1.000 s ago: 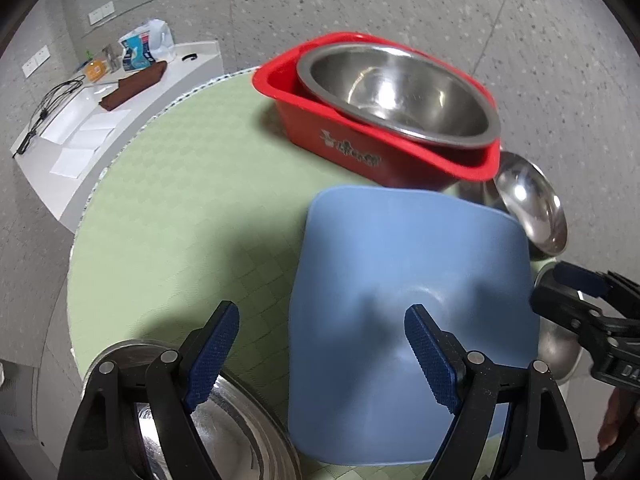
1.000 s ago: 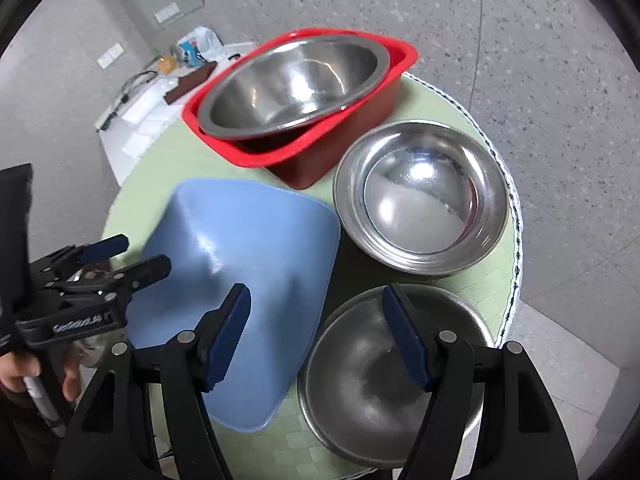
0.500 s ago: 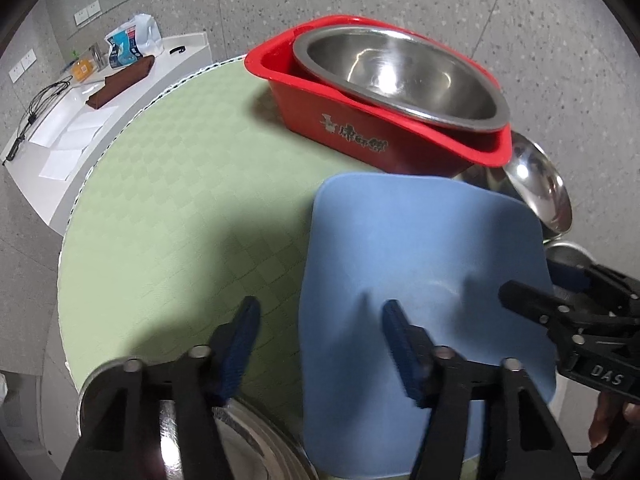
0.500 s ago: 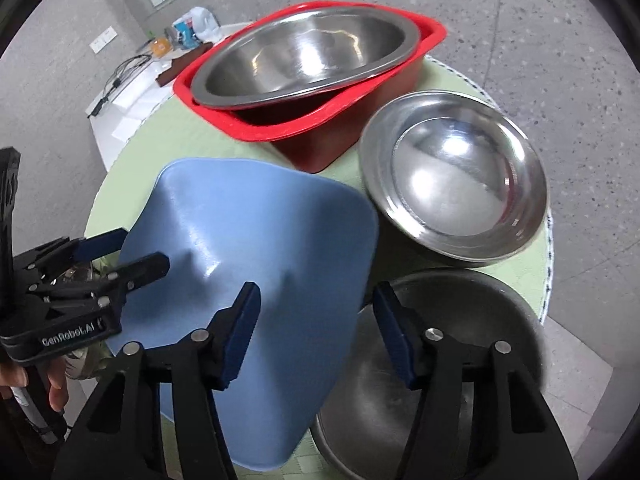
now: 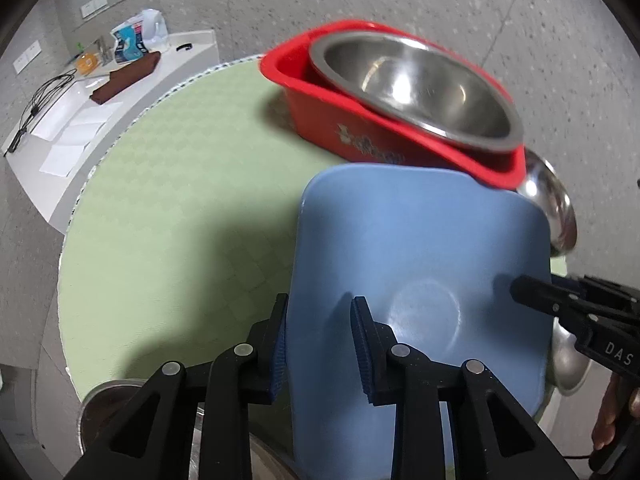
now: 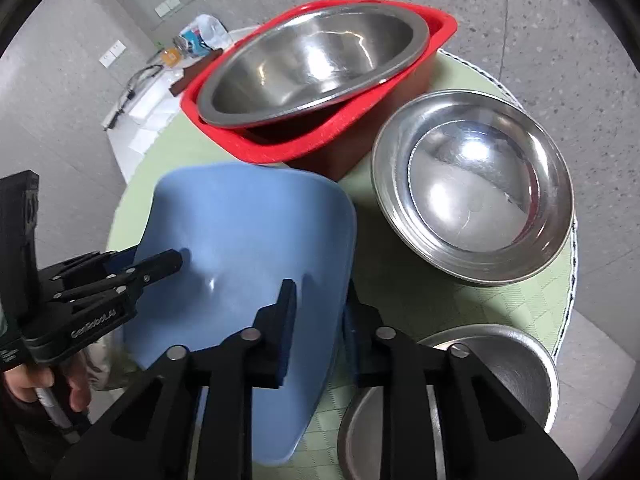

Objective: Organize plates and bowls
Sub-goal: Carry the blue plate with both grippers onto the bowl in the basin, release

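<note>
A blue square plastic plate (image 5: 420,256) is held tilted above the round green table (image 5: 180,184). My left gripper (image 5: 320,320) is shut on its left rim. My right gripper (image 6: 320,300) is shut on its right rim; the plate also shows in the right wrist view (image 6: 248,240). A red tub (image 6: 360,132) at the back holds a large steel bowl (image 6: 304,64). A steel bowl (image 6: 472,184) sits to the right of the tub. Another steel bowl (image 6: 480,380) lies near the front right edge.
A steel dish (image 5: 112,408) lies at the front left under my left gripper. A white side counter (image 5: 92,100) with papers, a cable and packets stands beyond the table at the left. The floor is grey speckled.
Both grippers have closed from wide open onto opposite rims of the blue plate. The plate has tilted and lifted off the table.
</note>
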A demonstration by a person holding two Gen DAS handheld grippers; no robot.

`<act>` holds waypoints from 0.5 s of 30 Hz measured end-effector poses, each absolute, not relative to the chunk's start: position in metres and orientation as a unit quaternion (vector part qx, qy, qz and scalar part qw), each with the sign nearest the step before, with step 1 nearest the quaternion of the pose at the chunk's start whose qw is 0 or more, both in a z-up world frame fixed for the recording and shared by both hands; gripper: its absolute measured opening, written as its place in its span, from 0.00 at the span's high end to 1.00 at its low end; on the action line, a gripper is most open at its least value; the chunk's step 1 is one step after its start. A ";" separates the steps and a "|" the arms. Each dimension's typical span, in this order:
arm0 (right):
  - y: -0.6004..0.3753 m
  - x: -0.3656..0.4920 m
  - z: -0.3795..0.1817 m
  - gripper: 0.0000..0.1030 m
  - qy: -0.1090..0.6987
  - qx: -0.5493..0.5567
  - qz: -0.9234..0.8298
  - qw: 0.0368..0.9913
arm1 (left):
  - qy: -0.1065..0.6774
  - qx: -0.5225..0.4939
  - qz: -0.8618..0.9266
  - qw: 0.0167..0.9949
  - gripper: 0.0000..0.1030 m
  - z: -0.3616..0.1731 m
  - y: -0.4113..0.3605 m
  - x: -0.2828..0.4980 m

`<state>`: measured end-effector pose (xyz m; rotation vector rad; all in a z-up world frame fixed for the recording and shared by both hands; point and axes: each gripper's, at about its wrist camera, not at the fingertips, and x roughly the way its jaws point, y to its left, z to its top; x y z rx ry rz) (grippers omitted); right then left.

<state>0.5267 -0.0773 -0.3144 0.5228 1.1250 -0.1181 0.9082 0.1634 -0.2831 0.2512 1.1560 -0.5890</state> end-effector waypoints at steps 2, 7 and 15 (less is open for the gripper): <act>-0.078 0.525 -0.308 0.81 0.523 0.250 -0.049 0.814 | 0.533 0.110 -0.273 0.794 0.76 -0.278 0.165 0.908; -0.075 0.516 -0.290 0.81 0.512 0.254 -0.026 0.820 | 0.517 0.096 -0.275 0.805 0.76 -0.260 0.174 0.901; -0.079 0.513 -0.245 0.81 0.475 0.246 0.001 0.845 | 0.475 0.074 -0.276 0.832 0.76 -0.218 0.176 0.888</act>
